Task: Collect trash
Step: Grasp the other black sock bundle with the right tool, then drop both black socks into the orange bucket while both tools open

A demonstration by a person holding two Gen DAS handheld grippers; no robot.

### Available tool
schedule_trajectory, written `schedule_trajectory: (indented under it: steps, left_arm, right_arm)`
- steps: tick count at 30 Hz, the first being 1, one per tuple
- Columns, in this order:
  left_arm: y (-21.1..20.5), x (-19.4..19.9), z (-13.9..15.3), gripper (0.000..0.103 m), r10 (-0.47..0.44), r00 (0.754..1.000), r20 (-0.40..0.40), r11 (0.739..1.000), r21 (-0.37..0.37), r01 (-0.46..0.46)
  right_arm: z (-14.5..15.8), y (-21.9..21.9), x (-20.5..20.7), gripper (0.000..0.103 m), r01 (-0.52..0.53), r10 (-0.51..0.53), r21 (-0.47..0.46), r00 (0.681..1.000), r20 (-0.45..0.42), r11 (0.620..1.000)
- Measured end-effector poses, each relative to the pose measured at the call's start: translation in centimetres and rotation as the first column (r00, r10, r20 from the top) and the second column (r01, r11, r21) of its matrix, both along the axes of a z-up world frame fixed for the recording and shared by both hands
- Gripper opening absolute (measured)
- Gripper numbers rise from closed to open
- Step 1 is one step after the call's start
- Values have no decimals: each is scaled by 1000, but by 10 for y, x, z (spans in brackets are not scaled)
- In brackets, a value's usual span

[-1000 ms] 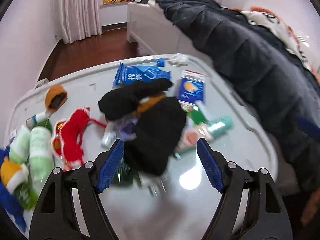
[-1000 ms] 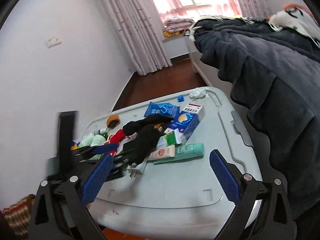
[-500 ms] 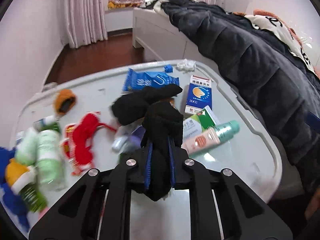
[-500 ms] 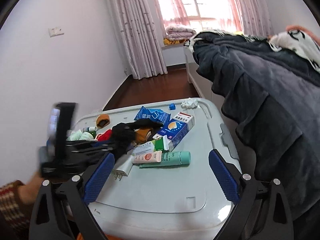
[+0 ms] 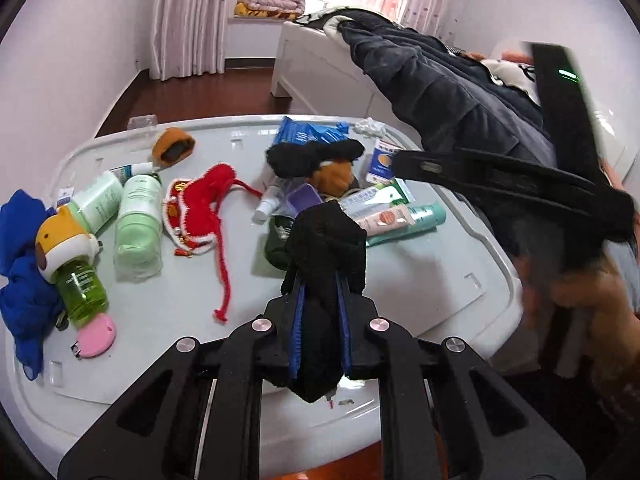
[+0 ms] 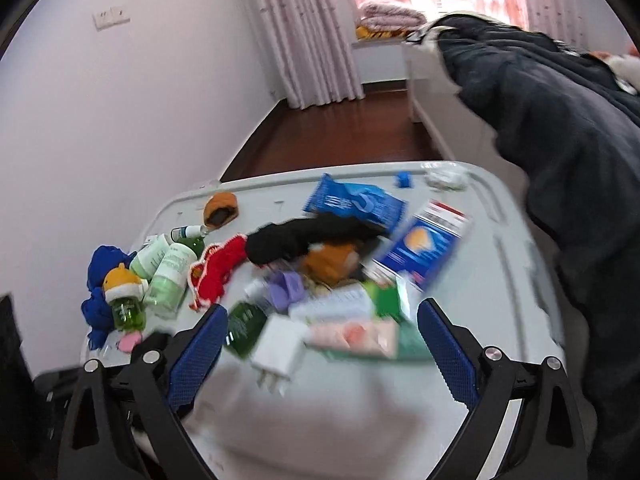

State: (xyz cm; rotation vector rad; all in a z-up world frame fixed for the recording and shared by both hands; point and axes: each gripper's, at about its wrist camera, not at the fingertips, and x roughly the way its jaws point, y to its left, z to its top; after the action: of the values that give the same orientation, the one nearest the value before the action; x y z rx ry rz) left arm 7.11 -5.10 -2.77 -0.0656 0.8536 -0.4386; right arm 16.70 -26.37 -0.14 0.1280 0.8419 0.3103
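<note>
- Looking across the room from my left wrist camera, I note a bed (image 5: pixel 320 60) with a dark quilt (image 5: pixel 440 80) beyond the work area, and pink curtains (image 5: pixel 188 20) at the window.
- I record a pale grey plastic lid (image 5: pixel 400 280) serving as the work surface, cluttered over most of its far half.
- I hold the left gripper (image 5: pixel 320 300) clenched on a black sock (image 5: pixel 324 248); the cloth is pinched between both blue pads, bunches above them and hangs out below, lifted over the near middle of the lid.
- I hold the right gripper (image 6: pixel 320 344) released, jaws spread wide with nothing between the pads; it hovers over the near edge of the clutter. That view is blurred.
- A second black sock (image 5: pixel 312 156) lies at the far middle of the lid, against a brown soft toy (image 5: pixel 332 172).
- A blue-and-white box (image 6: pixel 424 248) lies right of the socks, a blue packet (image 6: pixel 352 200) behind them.
- Two pale green bottles (image 5: pixel 136 216) lie on the left, beside a red knitted piece (image 5: pixel 200 208) and a blue cloth (image 5: pixel 20 260).
- A white plug (image 6: pixel 280 348) lies just ahead of the right gripper.
- Crumpled white paper (image 5: pixel 370 126) sits at the far right corner, near a small blue cap (image 6: pixel 403 179).
</note>
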Motion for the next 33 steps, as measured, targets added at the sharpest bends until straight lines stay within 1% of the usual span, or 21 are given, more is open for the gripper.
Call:
schedule_trajectory:
  steps: [1,4,6,7,9,10,11,12,13,14,16,17,18,22,25,28,31,33]
  left_arm:
    - [5,0,3,14,9,1000,6,1000,-13,-9]
    - [18,-3,5,14,24,999,24,1000,-18,-24]
    - [24,-4,3,14,24,1000,13,1000,-15,-24]
    - [29,-4,1,14,33,999,6,999,-16,-33]
    - [37,-3,-2,14,41,999,-19,999,-33,-42]
    - [40,-2,-1,14,45,999,-24,998,-45,-47]
    - [43,-2,0,14,50,998,-27,997,-61,-51]
    - [46,-2,2,14,50,998,-25,996,-74,-52]
    - [47,-3,4,14,54,998,-16,996,-74,-55]
    - [48,-4,6,14,57,998,-8,996,-74,-57]
    - [49,-4,8,14,54,999,-1,996,-78,-54]
    - [50,-4,8,14,56,998,-2,995,-82,-55]
    - [51,-4,8,14,56,998,-6,994,-90,-57]
    - [54,-4,10,14,64,998,-6,993,-102,-64]
    - [55,-4,11,14,65,998,-4,993,-101,-65]
    - [53,-5,12,14,54,999,1,994,-99,-53]
    - [51,-10,14,14,23,1000,1,994,-107,-22]
    - [48,-17,15,14,2,1000,-9,995,-103,-3]
  right_arm:
    - [-1,9,13,94,-5,5,-14,1000,0,1000]
    - [-9,34,54,94,-25,24,-63,999,-23,998]
    - [-17,47,77,94,-34,29,-92,998,-58,995]
    - [-26,56,93,94,-41,30,-116,995,-95,992]
    - [-38,67,110,94,-39,17,-173,991,-129,984]
    - [-48,75,120,91,-51,18,-213,988,-156,976]
    - [-53,79,124,85,-57,17,-236,986,-166,970]
    - [-59,86,128,67,-69,21,-283,985,-170,957]
    - [-63,90,129,54,-88,33,-313,983,-178,946]
    - [-65,95,128,52,-106,45,-344,982,-181,933]
    - [-62,98,123,38,-115,55,-371,984,-168,922]
    - [-58,96,120,36,-108,53,-375,987,-154,921]
    - [-54,93,116,35,-99,51,-367,989,-140,925]
    - [-27,78,96,34,-84,71,-295,996,-56,952]
    - [-1,62,72,34,-84,84,-196,996,-7,977]
    - [20,53,51,35,-88,93,-139,995,32,986]
    - [41,45,16,35,-95,103,-103,993,66,990]
    - [50,38,-18,35,-108,114,-81,991,70,991]
